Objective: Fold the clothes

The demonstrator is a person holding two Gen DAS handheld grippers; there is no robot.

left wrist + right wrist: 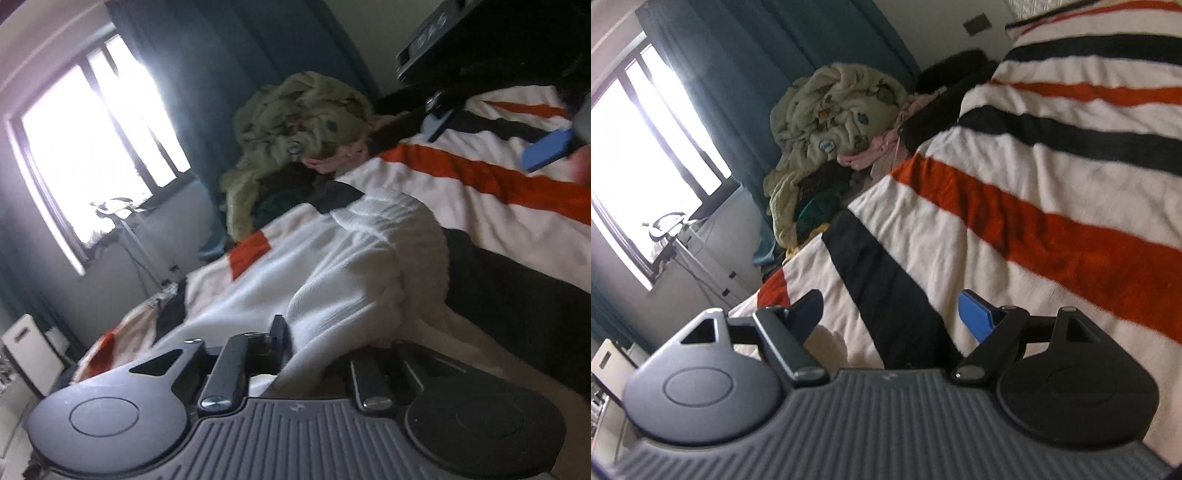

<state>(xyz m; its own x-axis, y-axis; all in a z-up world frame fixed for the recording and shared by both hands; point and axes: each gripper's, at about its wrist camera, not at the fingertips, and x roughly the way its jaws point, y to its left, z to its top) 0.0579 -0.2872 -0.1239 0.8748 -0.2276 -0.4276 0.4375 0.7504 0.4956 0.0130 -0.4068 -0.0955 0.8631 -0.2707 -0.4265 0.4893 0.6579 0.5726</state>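
A white ribbed garment (362,266) lies bunched on the striped bed cover (480,177). My left gripper (295,354) is shut on a fold of this white garment, which drapes over and hides its fingertips. My right gripper (892,314) is open and empty, just above the striped cover (1015,184), its blue pads (975,317) apart. The right gripper also shows in the left wrist view (495,133), at the upper right over the cover, open. A dark garment (517,295) lies to the right of the white one.
A pile of clothes topped by a pale green blanket (831,122) sits at the bed's far end, also in the left wrist view (295,129). Teal curtains (757,55) and a bright window (639,147) are behind. An ironing stand (694,236) is by the window.
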